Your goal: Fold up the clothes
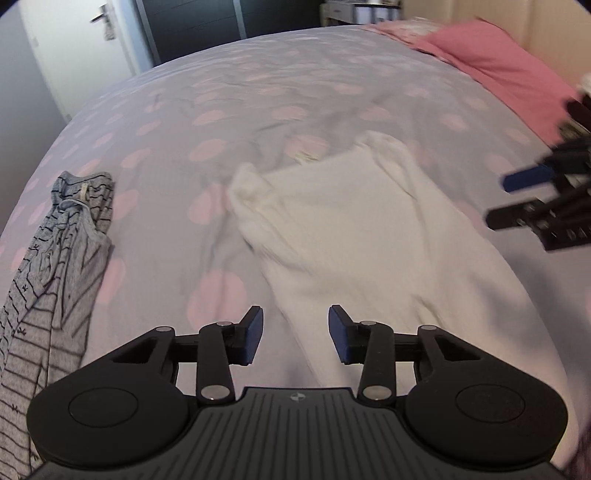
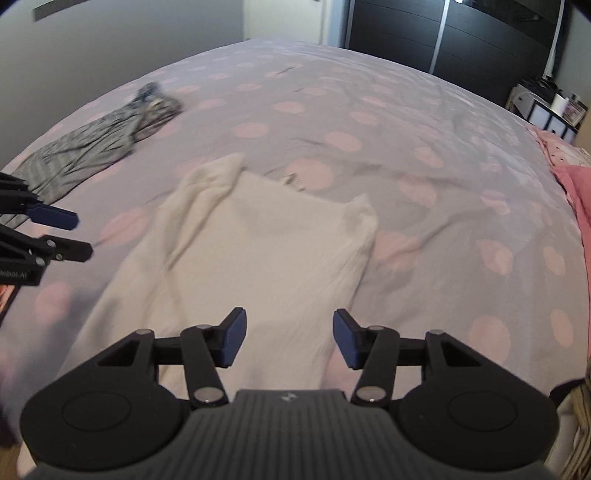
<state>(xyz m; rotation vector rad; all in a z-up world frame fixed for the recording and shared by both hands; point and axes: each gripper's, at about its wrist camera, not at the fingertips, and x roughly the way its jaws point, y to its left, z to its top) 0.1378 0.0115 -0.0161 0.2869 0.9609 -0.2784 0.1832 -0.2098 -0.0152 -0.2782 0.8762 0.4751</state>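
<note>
The white top (image 1: 354,229) lies mid-frame on the bed (image 1: 207,96), partly folded with sleeves tucked in, judging by its shape; further folds seem left. A striped garment (image 1: 55,258) at left waits untouched. Both the left gripper (image 1: 296,334) and right gripper (image 2: 289,338) hover empty, jaws apart. Dark wardrobe (image 2: 443,33) behind.

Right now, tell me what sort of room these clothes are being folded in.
Most likely a bedroom. The white garment lies on a bed with a pink-dotted cover, pink pillows sit at its head, and a dark wardrobe stands behind.
</note>
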